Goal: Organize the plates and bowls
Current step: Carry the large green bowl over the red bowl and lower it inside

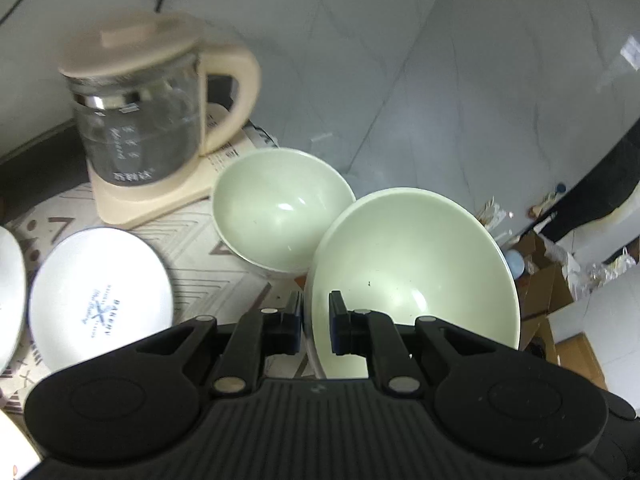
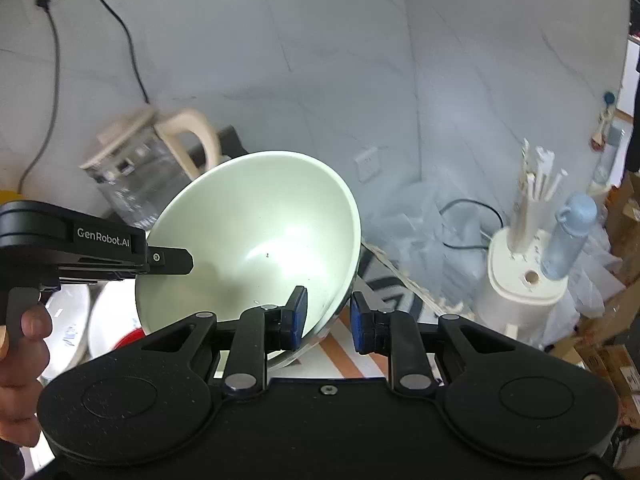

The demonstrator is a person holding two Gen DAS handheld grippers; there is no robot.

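My left gripper [image 1: 314, 322] pinches the near rim of a pale green bowl [image 1: 412, 272], one finger inside the wall and one outside, the jaws drawn narrow on it. The bowl tilts, raised off the patterned cloth [image 1: 200, 248], its rim just beside that of a second green bowl [image 1: 280, 212] sitting upright on the cloth; I cannot tell whether the two touch. Left of them lie a white plate [image 1: 100, 296] printed with blue lettering and, at the frame's edge, a second plate [image 1: 10, 296]. A glass kettle [image 1: 152, 120] with a beige lid and handle stands on its base behind the bowls, against the grey wall.

From my right wrist, the same tilted bowl [image 2: 256, 248] fills the middle of the view, with the left gripper [image 2: 170, 260] reaching in from the left onto its rim. My right gripper [image 2: 328, 320] straddles the bowl's lower right rim, one blue pad [image 2: 298, 318] inside, the other outside with a gap showing, so the jaws stand partly open and not closed on it. Off to the right stand a white holder [image 2: 524, 276] and a blue bottle [image 2: 570, 236].
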